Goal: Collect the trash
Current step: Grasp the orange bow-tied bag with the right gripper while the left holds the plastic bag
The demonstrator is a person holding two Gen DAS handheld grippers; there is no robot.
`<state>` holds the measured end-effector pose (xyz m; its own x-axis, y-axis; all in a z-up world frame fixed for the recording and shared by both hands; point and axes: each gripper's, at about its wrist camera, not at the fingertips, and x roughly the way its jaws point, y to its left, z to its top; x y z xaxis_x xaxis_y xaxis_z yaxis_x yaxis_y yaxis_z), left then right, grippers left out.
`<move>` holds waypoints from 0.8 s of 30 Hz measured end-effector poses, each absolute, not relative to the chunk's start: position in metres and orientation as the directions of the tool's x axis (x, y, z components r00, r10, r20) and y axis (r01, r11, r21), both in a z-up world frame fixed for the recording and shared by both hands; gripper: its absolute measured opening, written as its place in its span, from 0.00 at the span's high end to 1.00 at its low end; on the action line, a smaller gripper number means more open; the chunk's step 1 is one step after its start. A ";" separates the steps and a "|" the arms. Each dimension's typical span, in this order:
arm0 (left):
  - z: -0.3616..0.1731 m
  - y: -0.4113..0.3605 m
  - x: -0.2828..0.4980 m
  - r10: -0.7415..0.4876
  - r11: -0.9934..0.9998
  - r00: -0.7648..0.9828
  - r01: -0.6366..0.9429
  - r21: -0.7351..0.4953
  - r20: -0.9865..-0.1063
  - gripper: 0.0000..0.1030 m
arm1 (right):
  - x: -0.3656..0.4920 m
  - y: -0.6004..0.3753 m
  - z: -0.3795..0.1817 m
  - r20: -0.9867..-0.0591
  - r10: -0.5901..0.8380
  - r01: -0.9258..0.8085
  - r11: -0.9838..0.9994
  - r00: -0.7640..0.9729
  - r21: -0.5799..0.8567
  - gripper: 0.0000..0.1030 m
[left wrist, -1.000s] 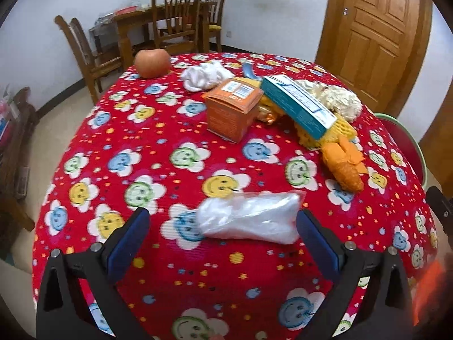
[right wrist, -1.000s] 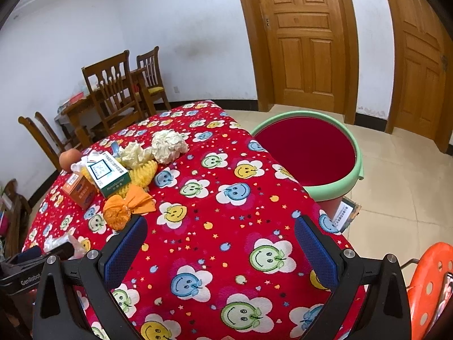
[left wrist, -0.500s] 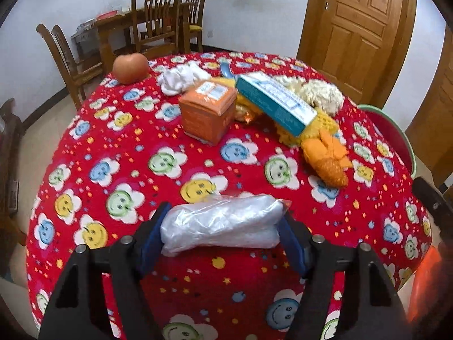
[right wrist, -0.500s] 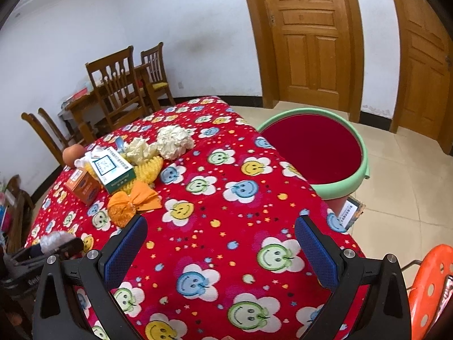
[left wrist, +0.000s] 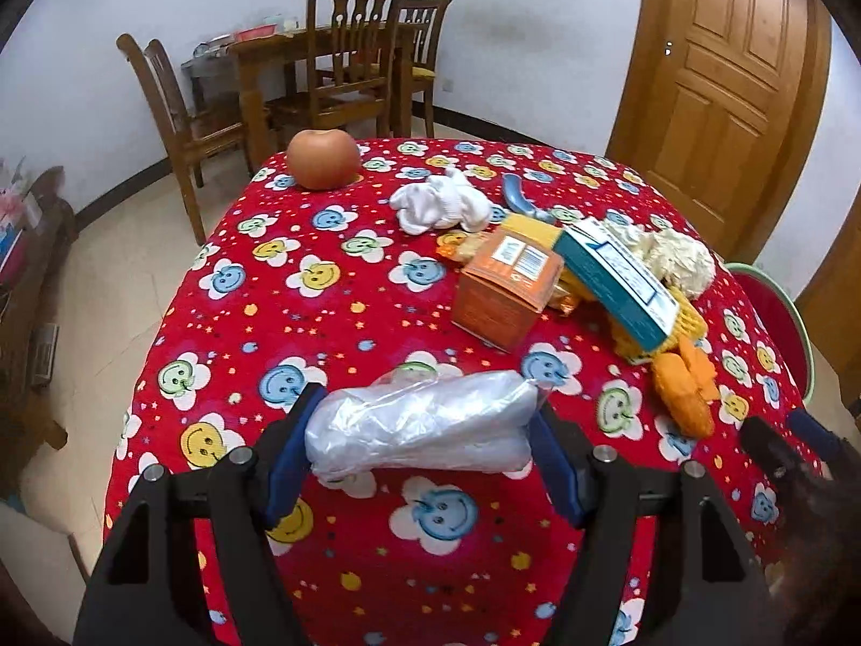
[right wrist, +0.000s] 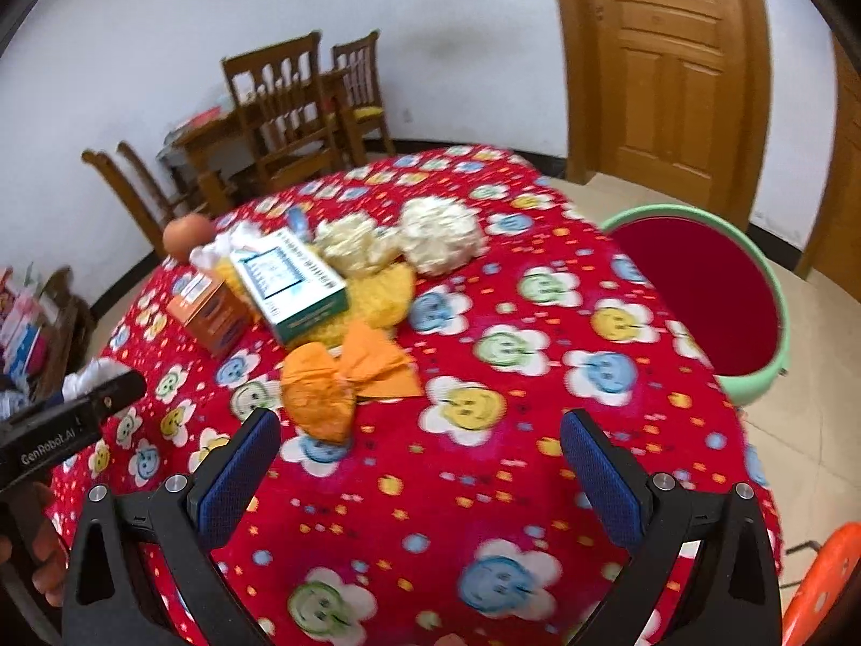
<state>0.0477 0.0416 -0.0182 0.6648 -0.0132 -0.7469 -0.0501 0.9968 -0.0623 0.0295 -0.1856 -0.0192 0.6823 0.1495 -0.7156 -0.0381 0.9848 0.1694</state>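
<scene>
Left wrist view: our left gripper [left wrist: 420,430] clamps crumpled clear plastic bag [left wrist: 425,420] endwise | light, soft, slippery | right gripper [right wrist: 420,463] open, empty

Each handheld gripper is a black plastic frame with 2 fingers that splay forward in a V. On the left gripper [left wrist: 422,449] the fingers [left wrist: 288,463] carry dark blue textured pads on their inner faces, and round silver screw heads sit at the finger joints. Triangular cut-outs lighten the black arms behind the joints. The right gripper [right wrist: 420,471] has the same build: blue woven-looking pads [right wrist: 602,479], silver screws, black struts with triangular openings. From the right wrist view the side of the left gripper's black body bears white lettering reading "GenRobot.AI". A hand [right wrist: 43,570] grips its black handle at the frame edge.
</scene>
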 end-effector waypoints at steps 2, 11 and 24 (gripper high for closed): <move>-0.019 0.043 0.049 -0.016 0.997 0.665 -0.049 -0.066 -0.747 0.29 | 0.037 -0.177 -0.023 -0.729 0.157 -0.050 0.985 0.666 0.166 0.10; -0.022 0.044 0.053 -0.047 0.996 0.660 -0.028 -0.087 -0.750 0.29 | 0.056 -0.157 -0.039 -0.762 0.186 -0.089 0.982 0.620 0.167 0.38; -0.024 0.036 0.049 -0.061 0.995 0.658 -0.017 -0.096 -0.750 0.29 | 0.047 -0.150 -0.037 -0.743 0.270 -0.139 0.962 0.612 0.235 0.78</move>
<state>0.0495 0.0365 -0.0237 0.6583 -0.0609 -0.7503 -0.0175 0.9952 -0.0961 0.0471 -0.1496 -0.0369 0.6119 0.2702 -0.7434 -0.1388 0.9620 0.2353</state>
